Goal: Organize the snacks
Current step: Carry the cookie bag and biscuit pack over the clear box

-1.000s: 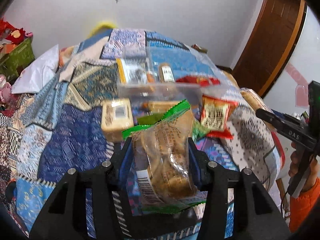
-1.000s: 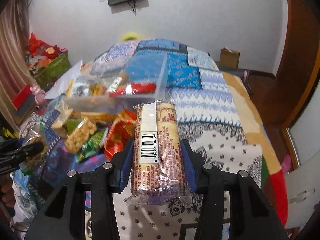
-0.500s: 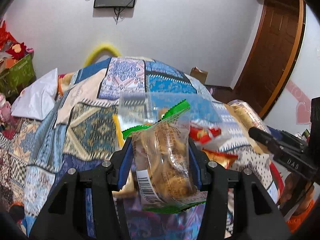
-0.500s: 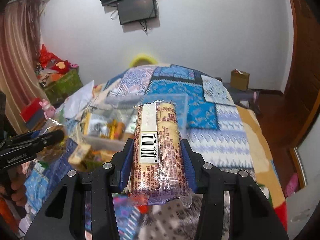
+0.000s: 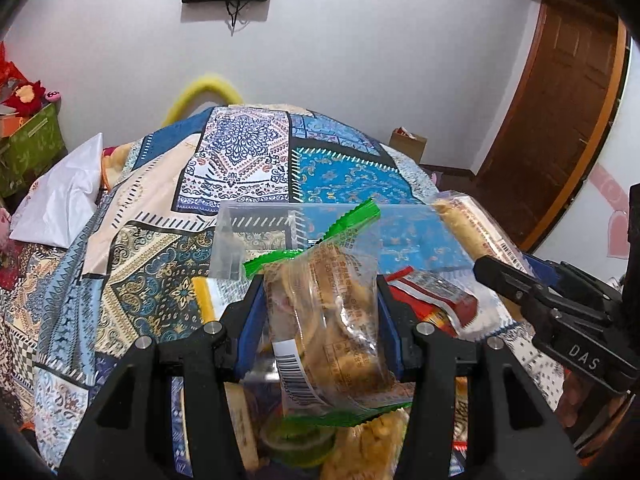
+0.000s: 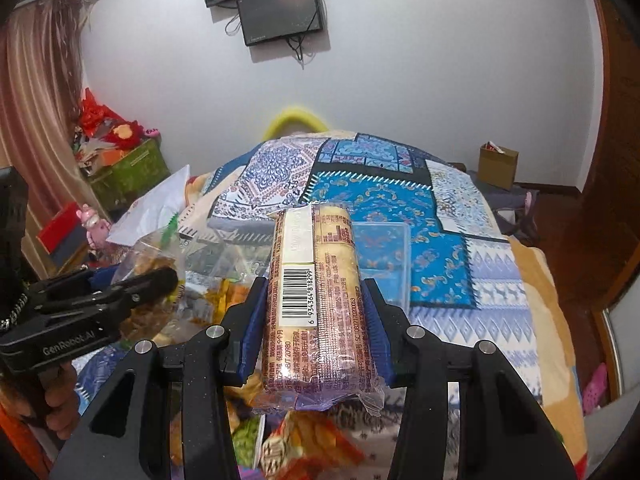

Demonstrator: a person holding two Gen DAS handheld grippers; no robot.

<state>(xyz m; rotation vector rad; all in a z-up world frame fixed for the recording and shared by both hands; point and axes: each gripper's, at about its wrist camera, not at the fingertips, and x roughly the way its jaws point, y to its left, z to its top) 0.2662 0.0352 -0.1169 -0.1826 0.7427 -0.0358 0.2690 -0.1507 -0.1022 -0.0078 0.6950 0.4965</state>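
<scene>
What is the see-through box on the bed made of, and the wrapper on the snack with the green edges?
The box looks like clear hard plastic: the quilt shows through its straight, stiff walls. The wrapper on the green-edged snack, held by the left gripper, seems thin glossy plastic film: it crinkles, shines, and the food inside shows through. Its green ends are zigzag-cut.

Blue, cream and black patchwork quilt in paisley and medallion prints. Green-edged clear snack bag, purple-printed biscuit pack with white barcode label, red wrapper. Yellow hoop against white wall.
</scene>
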